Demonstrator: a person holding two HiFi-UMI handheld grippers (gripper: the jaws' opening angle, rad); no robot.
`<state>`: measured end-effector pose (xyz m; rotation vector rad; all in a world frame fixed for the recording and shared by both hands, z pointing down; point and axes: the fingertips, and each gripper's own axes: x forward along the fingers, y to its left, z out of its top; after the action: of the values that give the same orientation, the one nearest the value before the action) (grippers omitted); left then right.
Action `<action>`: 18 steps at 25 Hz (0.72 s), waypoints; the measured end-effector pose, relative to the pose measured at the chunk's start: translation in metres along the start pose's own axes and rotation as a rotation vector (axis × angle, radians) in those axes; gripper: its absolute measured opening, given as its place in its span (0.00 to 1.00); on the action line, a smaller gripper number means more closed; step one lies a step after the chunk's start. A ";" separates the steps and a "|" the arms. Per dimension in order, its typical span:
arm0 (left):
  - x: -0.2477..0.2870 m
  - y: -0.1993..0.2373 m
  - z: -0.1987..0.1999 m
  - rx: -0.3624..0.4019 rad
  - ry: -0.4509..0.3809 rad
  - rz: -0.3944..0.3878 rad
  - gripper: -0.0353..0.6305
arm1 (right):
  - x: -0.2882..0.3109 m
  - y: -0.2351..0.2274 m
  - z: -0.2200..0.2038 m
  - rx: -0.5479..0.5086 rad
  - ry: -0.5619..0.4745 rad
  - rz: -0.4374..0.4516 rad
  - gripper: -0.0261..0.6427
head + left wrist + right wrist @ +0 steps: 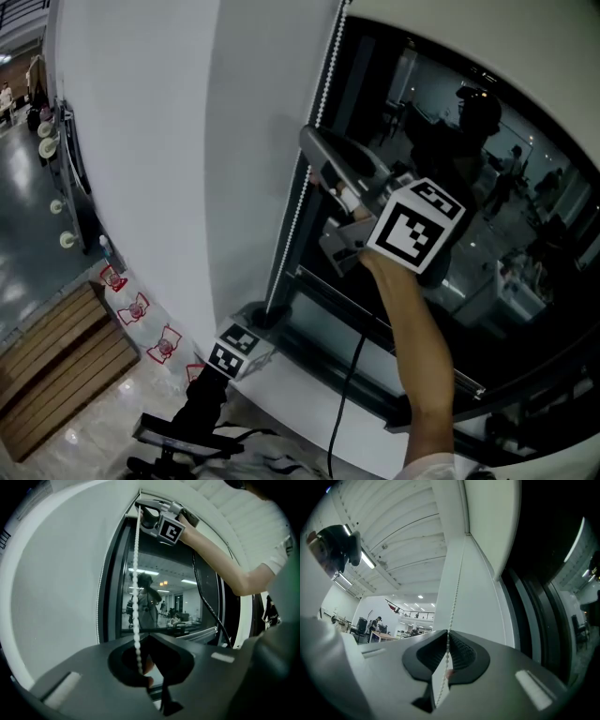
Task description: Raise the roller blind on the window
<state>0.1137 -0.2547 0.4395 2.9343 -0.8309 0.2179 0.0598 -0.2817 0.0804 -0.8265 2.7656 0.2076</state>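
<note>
White bead chain (454, 597) between fingers (461, 653) of right gripper (447, 632)

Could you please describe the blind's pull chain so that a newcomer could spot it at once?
Find the big dark window in the white wall. Down its left edge hangs the bead chain: a thin string of small white beads, unlike the smooth black cable nearby.

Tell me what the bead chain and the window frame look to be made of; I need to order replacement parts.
The bead chain looks like white plastic: small, evenly round beads with a dull sheen, though painted metal is possible. The window frame looks like dark coated metal, probably aluminium: slim, straight profiles with a soft satin sheen.
</note>
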 end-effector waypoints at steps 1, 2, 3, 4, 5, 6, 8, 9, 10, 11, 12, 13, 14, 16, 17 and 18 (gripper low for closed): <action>-0.001 0.000 -0.001 0.002 0.000 0.001 0.05 | -0.004 0.003 -0.011 0.003 0.008 -0.001 0.06; -0.001 0.000 -0.002 0.003 0.001 0.002 0.05 | -0.007 0.005 -0.021 0.007 0.017 -0.004 0.06; -0.001 0.000 -0.002 0.004 0.003 0.002 0.05 | -0.010 0.006 -0.030 0.011 0.026 -0.007 0.06; -0.002 0.001 -0.002 0.004 0.004 0.002 0.05 | -0.012 0.008 -0.038 0.013 0.038 -0.010 0.06; -0.002 0.001 -0.001 0.005 0.005 0.003 0.05 | -0.014 0.009 -0.047 0.012 0.051 -0.015 0.06; -0.002 0.002 -0.001 0.006 0.005 0.004 0.05 | -0.016 0.010 -0.057 0.010 0.066 -0.019 0.06; -0.002 0.002 0.001 0.008 0.004 0.004 0.05 | -0.019 0.012 -0.080 0.007 0.104 -0.025 0.06; -0.001 0.002 0.002 0.007 0.002 0.004 0.05 | -0.021 0.013 -0.093 0.012 0.125 -0.026 0.06; -0.002 0.002 0.003 0.007 0.002 0.004 0.05 | -0.023 0.015 -0.107 0.024 0.144 -0.026 0.06; -0.002 0.002 0.003 0.006 0.002 0.005 0.05 | -0.026 0.016 -0.120 0.041 0.160 -0.026 0.06; -0.002 0.002 0.003 0.005 0.003 0.006 0.05 | -0.030 0.017 -0.132 0.060 0.172 -0.027 0.06; -0.002 0.002 0.002 0.003 0.005 0.007 0.05 | -0.033 0.018 -0.142 0.077 0.182 -0.028 0.06; -0.002 0.002 0.001 0.002 0.006 0.009 0.05 | -0.036 0.019 -0.151 0.090 0.191 -0.029 0.06; -0.003 0.004 0.000 -0.001 0.007 0.013 0.05 | -0.040 0.023 -0.166 0.098 0.209 -0.029 0.06; -0.003 0.005 -0.001 -0.001 0.006 0.015 0.05 | -0.041 0.025 -0.172 0.096 0.218 -0.027 0.06; -0.004 0.006 -0.001 -0.002 0.004 0.017 0.05 | -0.043 0.028 -0.178 0.097 0.227 -0.026 0.06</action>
<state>0.1072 -0.2577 0.4400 2.9251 -0.8550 0.2239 0.0444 -0.2732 0.2649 -0.9121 2.9439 -0.0276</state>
